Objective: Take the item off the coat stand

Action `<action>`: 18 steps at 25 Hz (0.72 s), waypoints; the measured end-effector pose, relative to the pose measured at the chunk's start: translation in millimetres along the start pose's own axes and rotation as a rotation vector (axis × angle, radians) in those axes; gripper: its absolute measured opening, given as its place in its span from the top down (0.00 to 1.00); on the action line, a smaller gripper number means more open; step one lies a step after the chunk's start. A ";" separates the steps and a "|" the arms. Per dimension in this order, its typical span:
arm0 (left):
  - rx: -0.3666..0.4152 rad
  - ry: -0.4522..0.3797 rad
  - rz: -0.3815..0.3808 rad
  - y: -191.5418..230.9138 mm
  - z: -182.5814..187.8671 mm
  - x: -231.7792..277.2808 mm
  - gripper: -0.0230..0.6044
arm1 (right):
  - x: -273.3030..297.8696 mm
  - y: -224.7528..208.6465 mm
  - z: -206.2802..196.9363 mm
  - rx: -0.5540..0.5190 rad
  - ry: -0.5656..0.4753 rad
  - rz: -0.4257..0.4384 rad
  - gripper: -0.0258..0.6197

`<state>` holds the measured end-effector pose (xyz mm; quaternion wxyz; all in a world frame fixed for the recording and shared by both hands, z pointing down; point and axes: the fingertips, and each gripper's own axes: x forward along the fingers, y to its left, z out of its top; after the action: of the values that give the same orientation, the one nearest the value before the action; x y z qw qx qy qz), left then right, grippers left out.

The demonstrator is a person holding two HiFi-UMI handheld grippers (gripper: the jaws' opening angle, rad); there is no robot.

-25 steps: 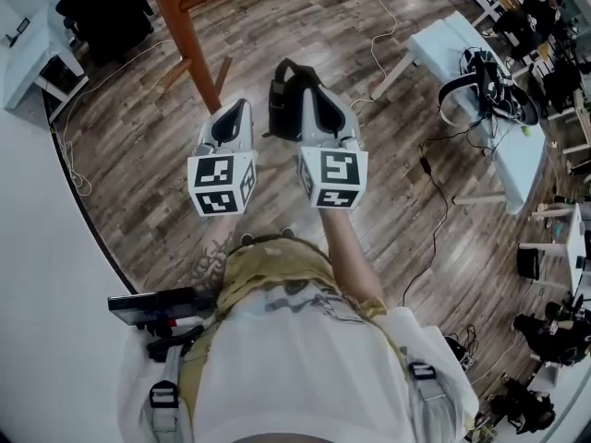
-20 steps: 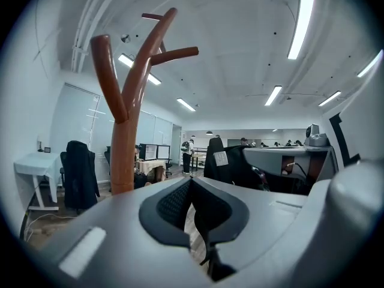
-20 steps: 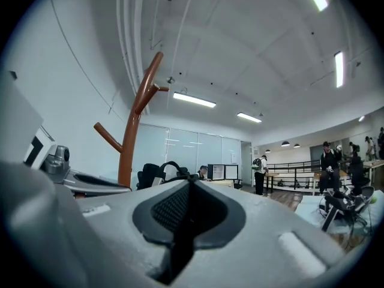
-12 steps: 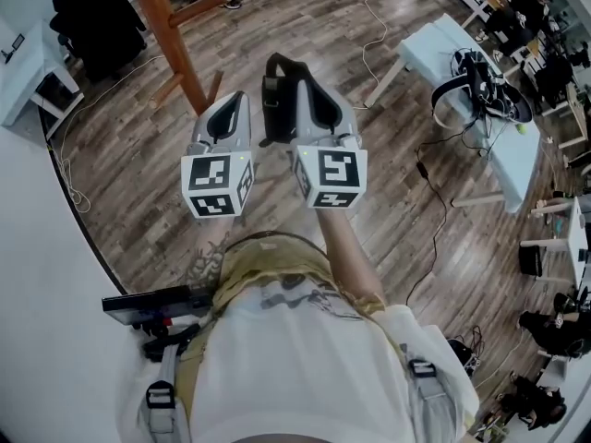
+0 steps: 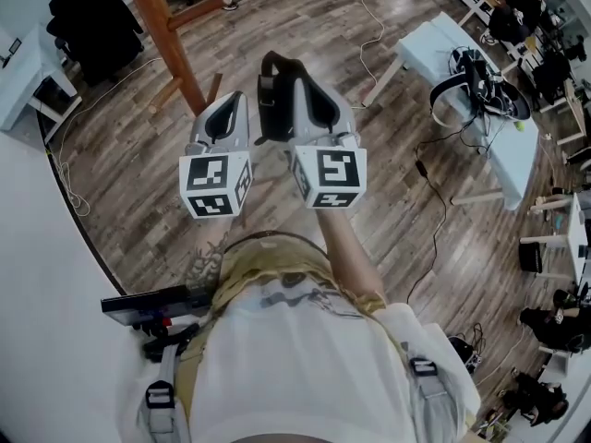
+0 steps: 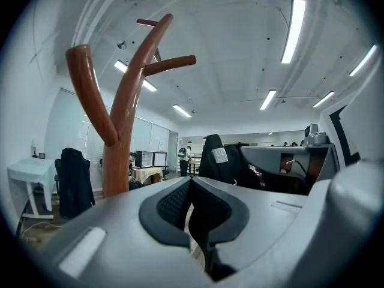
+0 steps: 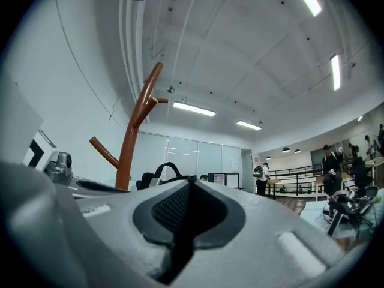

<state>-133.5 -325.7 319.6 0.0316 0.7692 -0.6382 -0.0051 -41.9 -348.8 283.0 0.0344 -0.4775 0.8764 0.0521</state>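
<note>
Coat stand (image 5: 164, 35) ahead left; white table (image 5: 439, 40) right.

Left gripper (image 6: 191, 182) jaws together, brown branching coat stand (image 6: 123, 131) beyond at left, ceiling lights (image 6: 295, 29) above.

Two grippers show in the head view: one left hand-held gripper (image 5: 233, 104) and one right hand-held gripper (image 5: 305, 74). Each carries one marker cube, so there are two cubes, the left cube (image 5: 217, 185) and the right cube (image 5: 330, 178). There is one black bag (image 5: 272, 109), at the tip of the right hand-held gripper. One wooden coat stand (image 5: 171, 49) stands far and left; in the left gripper view three branches (image 6: 84, 83) fork off its trunk. Two white counters are plain to see, one at far left (image 5: 23, 72) and one at far right (image 5: 443, 40). The right counter carries one headset (image 5: 476, 86). One black cable (image 5: 434, 201) trails over the floor at right.
</note>
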 end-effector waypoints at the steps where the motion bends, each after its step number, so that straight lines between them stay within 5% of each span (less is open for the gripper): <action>1: -0.002 0.001 -0.002 -0.6 -0.1 0.0 0.96 | -0.5 -0.4 0.5 -0.001 0.000 0.000 0.94; 18: -0.022 0.032 0.011 2.6 -7.3 -0.6 0.96 | -3.6 -2.9 -7.8 0.024 0.031 0.000 0.94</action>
<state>-135.9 -325.2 327.0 0.0501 0.7652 -0.6418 0.0002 -37.6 -348.3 291.0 0.0265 -0.4778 0.8774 0.0339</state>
